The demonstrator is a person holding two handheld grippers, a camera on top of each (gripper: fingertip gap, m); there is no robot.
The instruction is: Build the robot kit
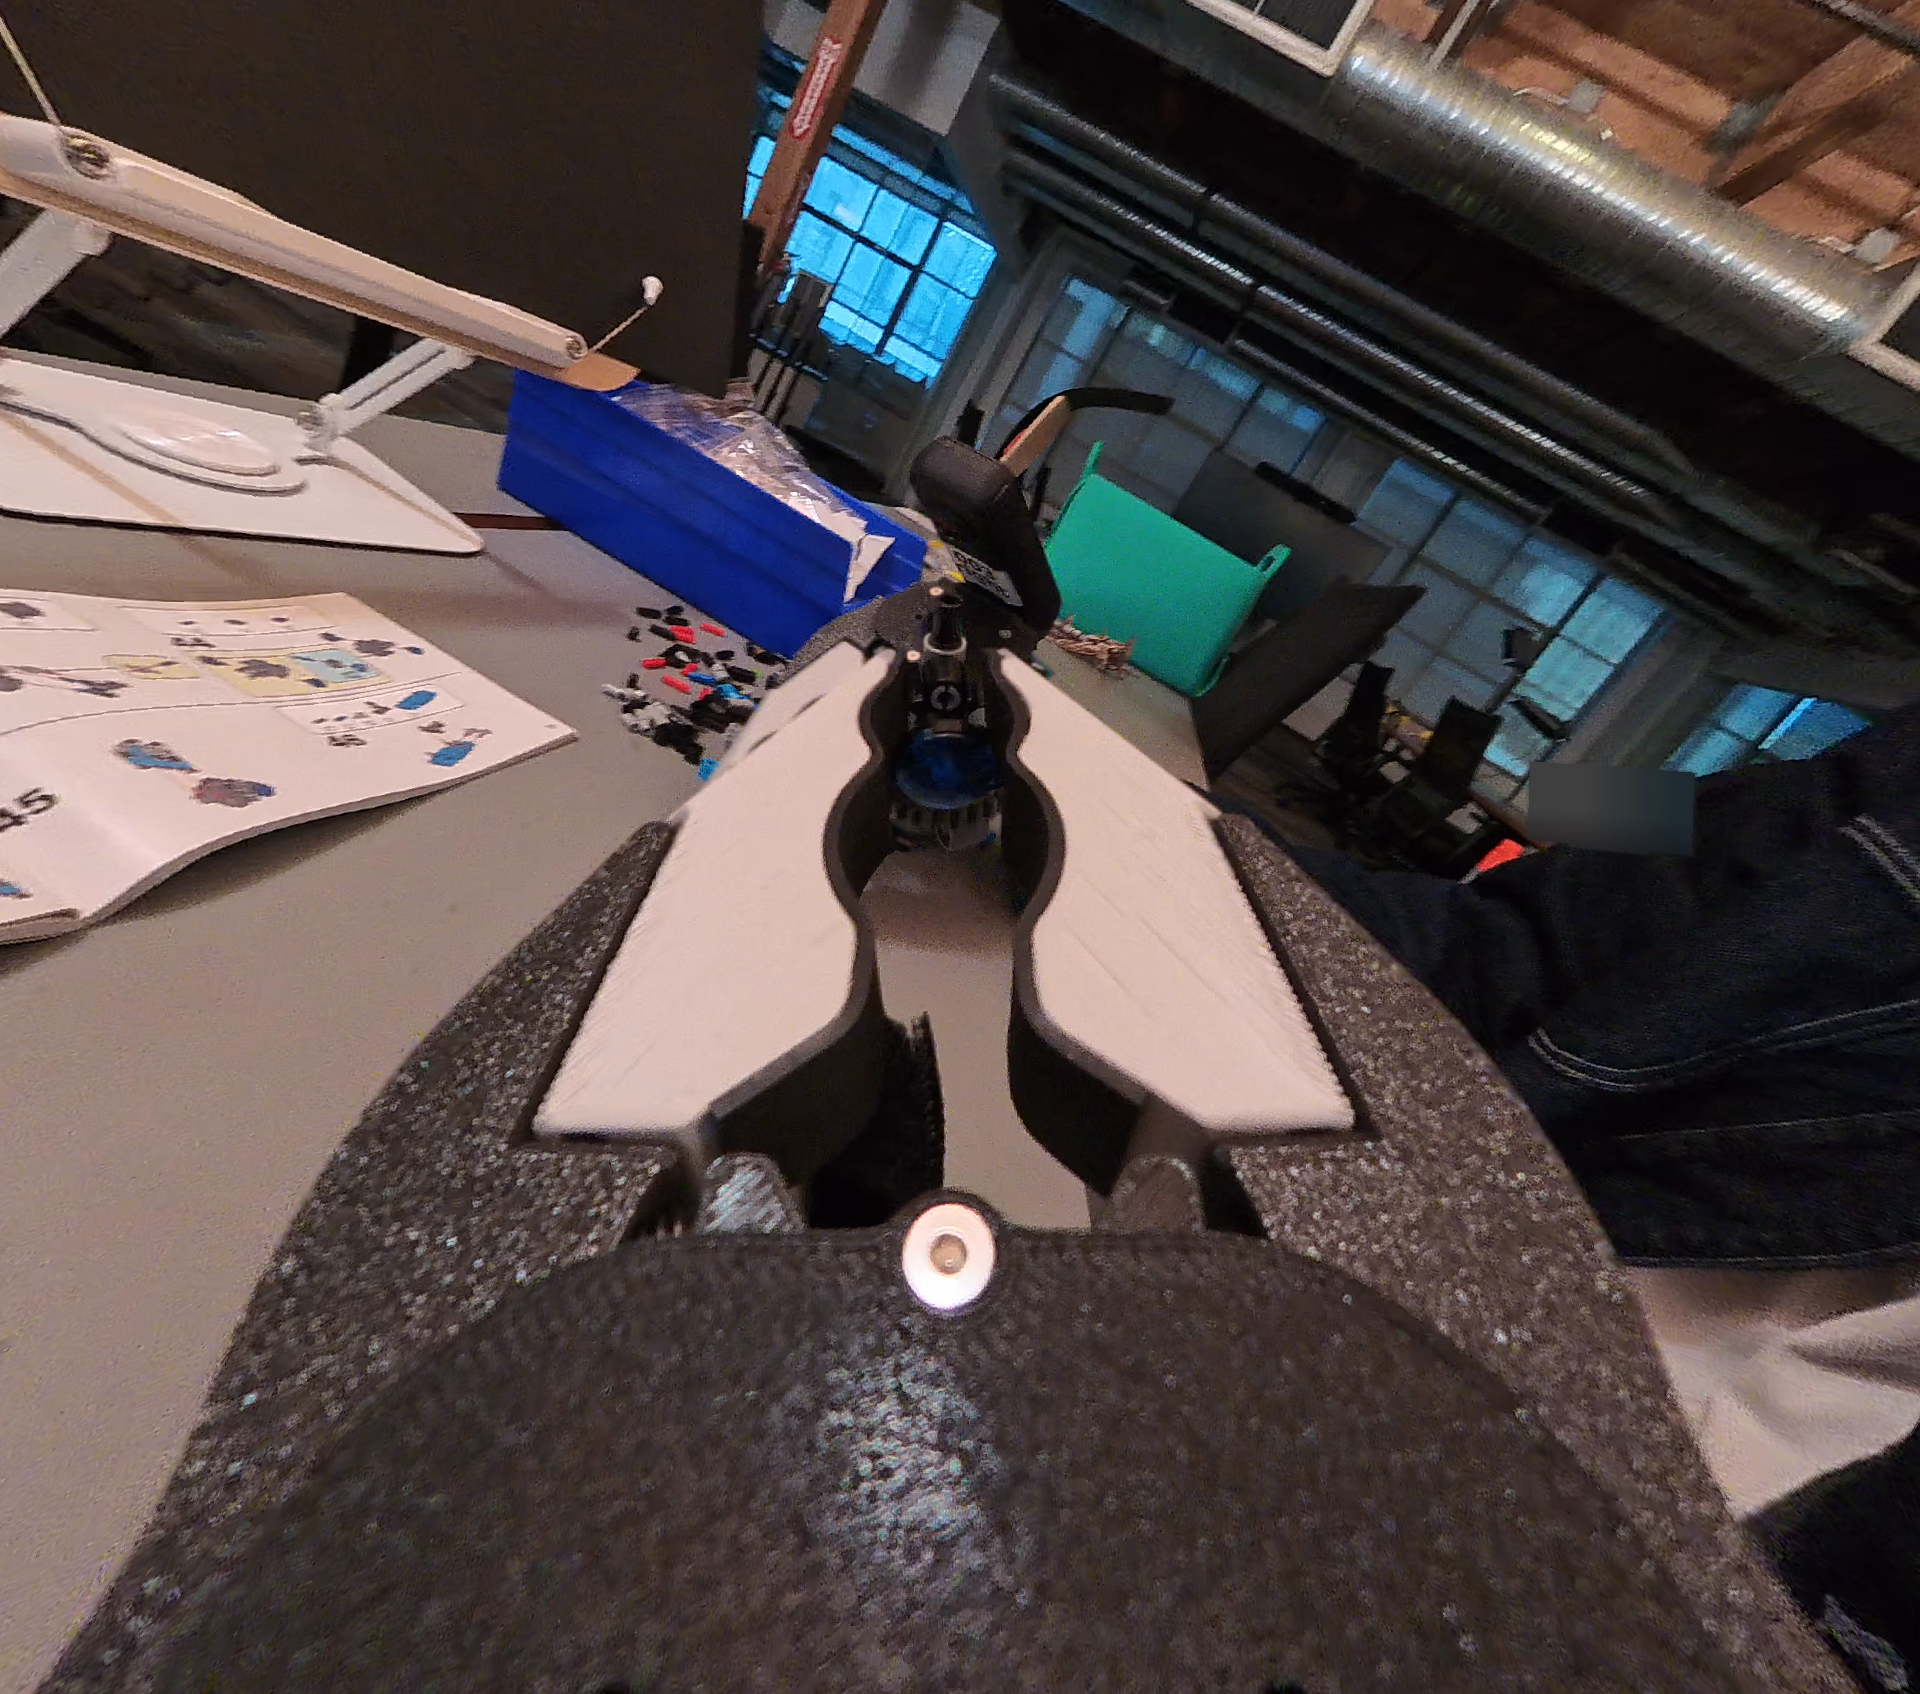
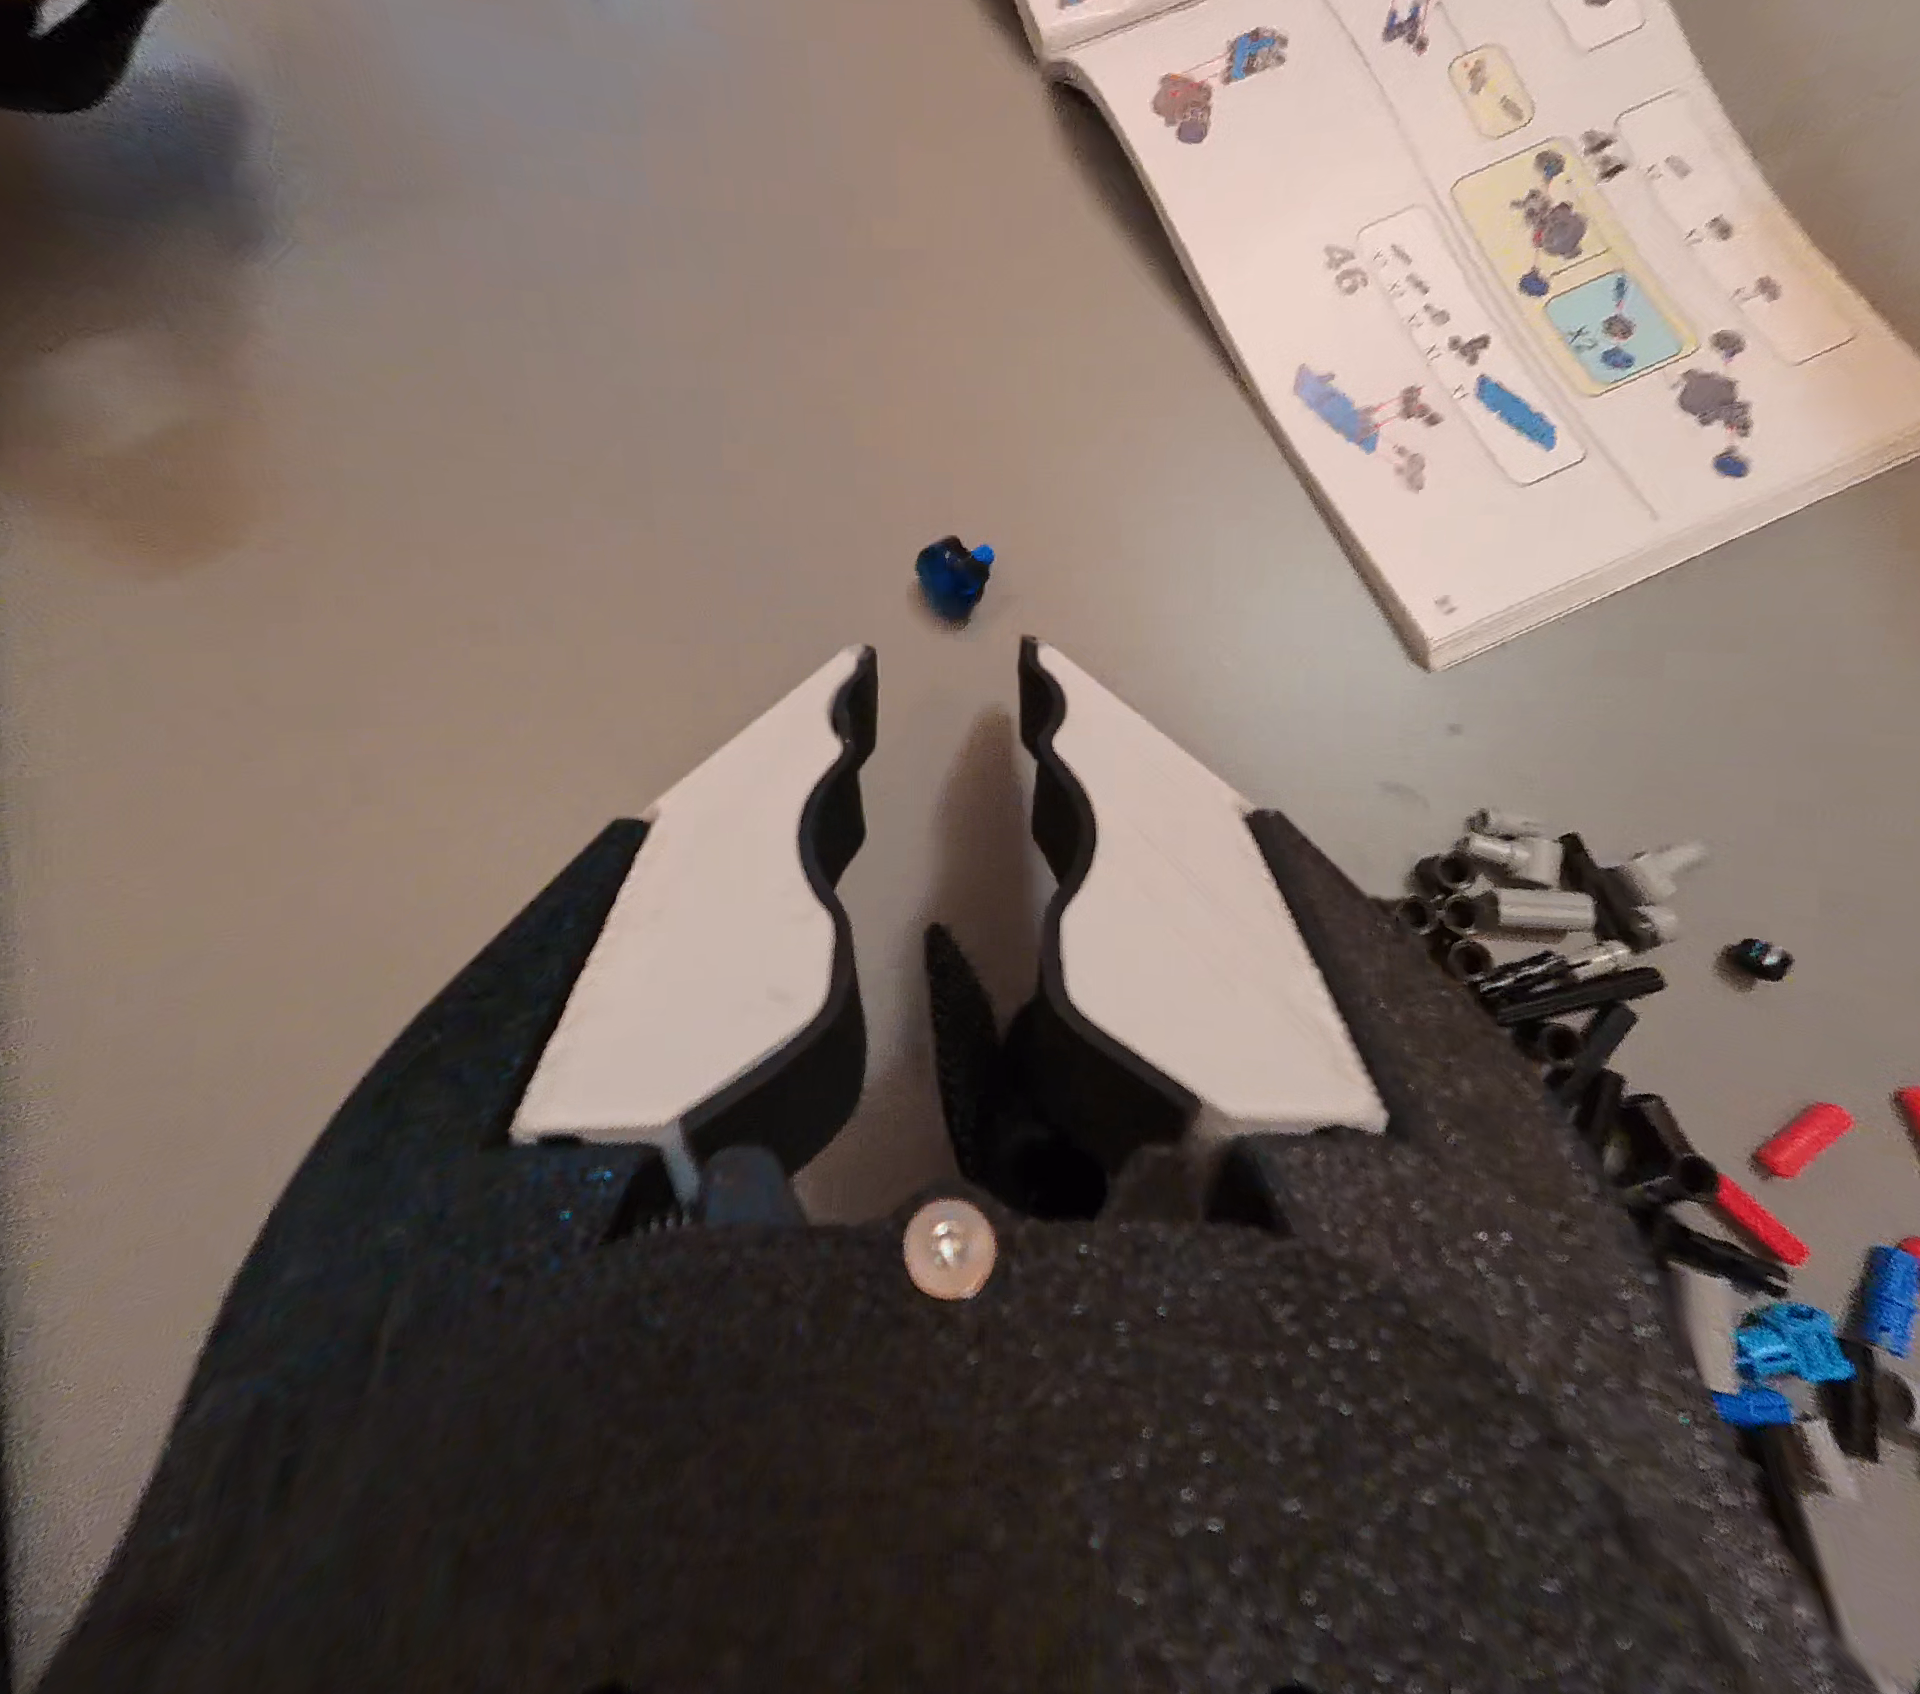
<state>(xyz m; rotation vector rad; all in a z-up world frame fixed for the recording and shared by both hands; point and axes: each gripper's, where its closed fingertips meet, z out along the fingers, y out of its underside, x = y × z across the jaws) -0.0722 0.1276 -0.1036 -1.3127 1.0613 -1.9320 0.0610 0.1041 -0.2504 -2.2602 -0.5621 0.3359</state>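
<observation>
Grey table (image 2: pixel 520 397): broad, matte top bearing everything listed here.

Black upright panel (image 1: pixel 395 34): stands at the far left of the table in the left wrist view, behind a white lamp arm (image 1: pixel 312 273) on a flat white base.

Open instruction booklet (image 2: pixel 1507 221): lies flat at the far right in the right wrist view, pages up, well apart from the claw tips.

Blue bin (image 1: pixel 707 501): far side of the table, crinkled clear plastic inside; a green container (image 1: pixel 1153 595) stands farther right.

Person's dark denim sleeve (image 1: pixel 1662 969): right edge of the left wrist view.

Left gripper (image 1: pixel 940 668): white fingers drawn narrow at the tips, which appear to pinch a small building-brick assembly (image 1: pixel 945 761) of black, grey and blue parts. The assembly sits between the tips and in the scalloped hollow just behind them, raised off the table.

Right gripper (image 2: pixel 948 657): held above the table, claw part-open with a clear gap between the tips, holding nothing.

Loose pile of small parts (image 2: pixel 1621 1073): black, grey, red and blue pins and connectors, near right of the right gripper.

Small blue piece (image 2: pixel 953 576): alone on the bare table, just beyond the right gripper's tips, roughly on the line of the gap, not touched.
</observation>
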